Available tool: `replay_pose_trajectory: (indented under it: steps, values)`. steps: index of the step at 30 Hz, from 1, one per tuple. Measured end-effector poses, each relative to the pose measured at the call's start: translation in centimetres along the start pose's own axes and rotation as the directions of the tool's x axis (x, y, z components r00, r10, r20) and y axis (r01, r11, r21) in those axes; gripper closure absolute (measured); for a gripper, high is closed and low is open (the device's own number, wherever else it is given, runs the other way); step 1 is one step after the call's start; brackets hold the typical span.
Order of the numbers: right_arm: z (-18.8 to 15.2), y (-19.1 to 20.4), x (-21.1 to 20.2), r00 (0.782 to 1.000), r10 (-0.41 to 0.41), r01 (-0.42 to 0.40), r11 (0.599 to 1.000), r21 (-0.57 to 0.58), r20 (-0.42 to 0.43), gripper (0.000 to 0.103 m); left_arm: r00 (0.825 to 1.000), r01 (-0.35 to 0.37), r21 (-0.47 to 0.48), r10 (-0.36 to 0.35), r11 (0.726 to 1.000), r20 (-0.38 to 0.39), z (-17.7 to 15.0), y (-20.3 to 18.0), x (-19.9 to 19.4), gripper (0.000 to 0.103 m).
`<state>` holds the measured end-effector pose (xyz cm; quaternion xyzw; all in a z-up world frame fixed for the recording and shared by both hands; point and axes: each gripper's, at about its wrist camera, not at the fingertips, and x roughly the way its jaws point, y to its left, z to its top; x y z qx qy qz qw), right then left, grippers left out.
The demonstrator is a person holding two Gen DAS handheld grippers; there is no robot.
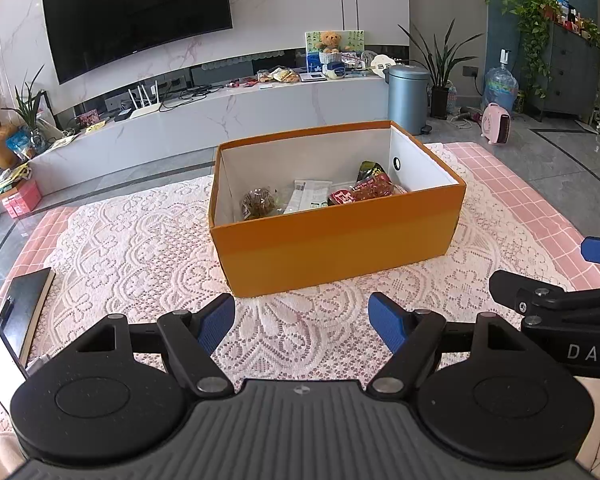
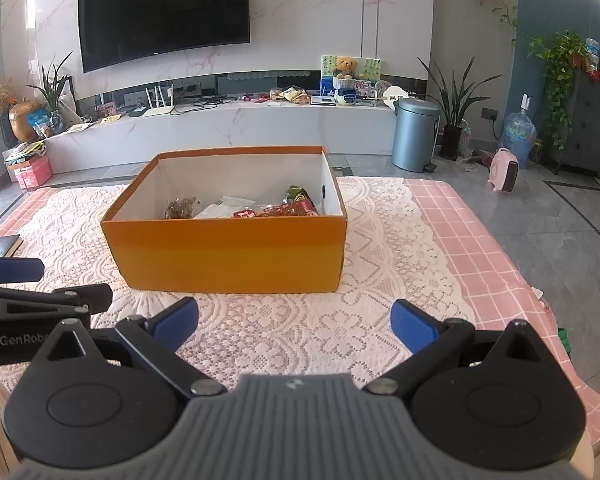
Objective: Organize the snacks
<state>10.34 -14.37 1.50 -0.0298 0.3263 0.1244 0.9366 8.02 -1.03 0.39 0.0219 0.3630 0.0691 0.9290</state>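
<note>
Snacks sit in the orange box point(image 1: 340, 248).
Box's long side faces both grippers, left point(image 1: 301, 322) and right point(image 2: 294, 325), jaws apart, empty.

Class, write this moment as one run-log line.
left claw: open, empty | right claw: open, empty | orange box: on lace cloth | snacks: inside box
</note>
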Motion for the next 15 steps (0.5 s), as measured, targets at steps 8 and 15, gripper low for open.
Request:
replay_pose_trajectory:
  steps: [8,15]
  values:
    - [0.00,0.04,0.00,1.000,-0.001,0.001,1.000,0.000,-0.001,0.004,1.000,-0.001,0.003,0.001,1.000,-0.005,-0.13,0.14,0.03,0.014]
    - [-0.17,0.08,0.10,1.000,0.000,0.000,1.000,-0.001,-0.003,0.004,1.000,0.002,0.002,-0.002,1.000,-0.005,-0.10,0.13,0.12,0.014]
